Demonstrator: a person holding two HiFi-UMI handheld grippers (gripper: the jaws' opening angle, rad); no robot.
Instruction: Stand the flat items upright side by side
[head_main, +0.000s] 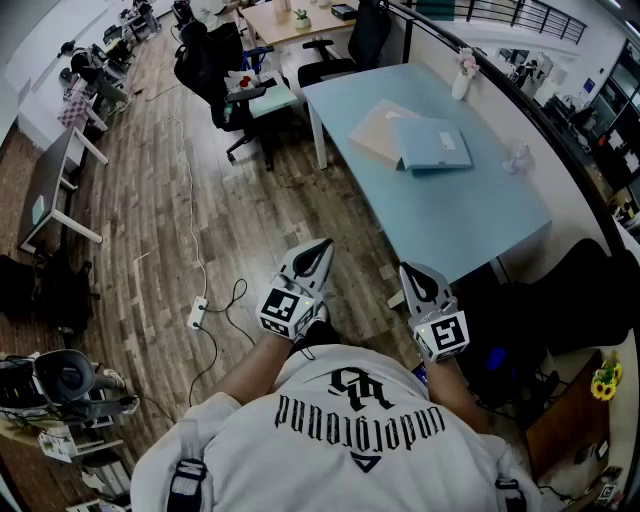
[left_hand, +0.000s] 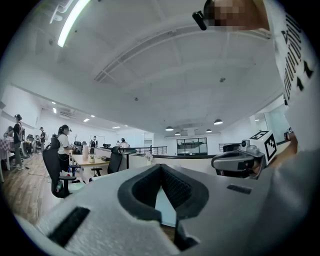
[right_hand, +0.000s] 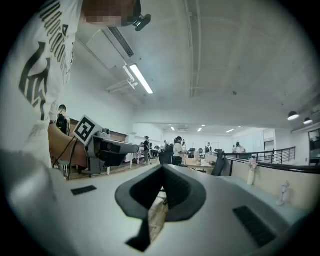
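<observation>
Both grippers are up in front of the person's white sweatshirt (head_main: 340, 440), held level and pointing out over the wooden floor (head_main: 160, 200). The left gripper (head_main: 320, 246) has its jaws pressed together with nothing between them; its own view shows the two dark pads meeting in a clean seam. The right gripper (head_main: 409, 271) is the same, with jaws closed tight and empty, and it sits just at 3 o'clock of the left one, the two apart.

The flat items are untouched, well away at 1 o'clock from the grippers on the light blue table (head_main: 450, 215). A blue folder (head_main: 432, 143) lies flat there, and its 9 o'clock edge overlaps a beige folder (head_main: 372, 130), which also lies flat. Neither is upright.

At 1 o'clock of the folders, by the table's far edge, stands a small white vase (head_main: 461, 80). A black office chair (head_main: 215, 70) is parked at 11 o'clock of the grippers. On the floor at 9 o'clock of the left gripper lies a white power strip (head_main: 197, 315) with its cable trailing away toward 12 o'clock.
</observation>
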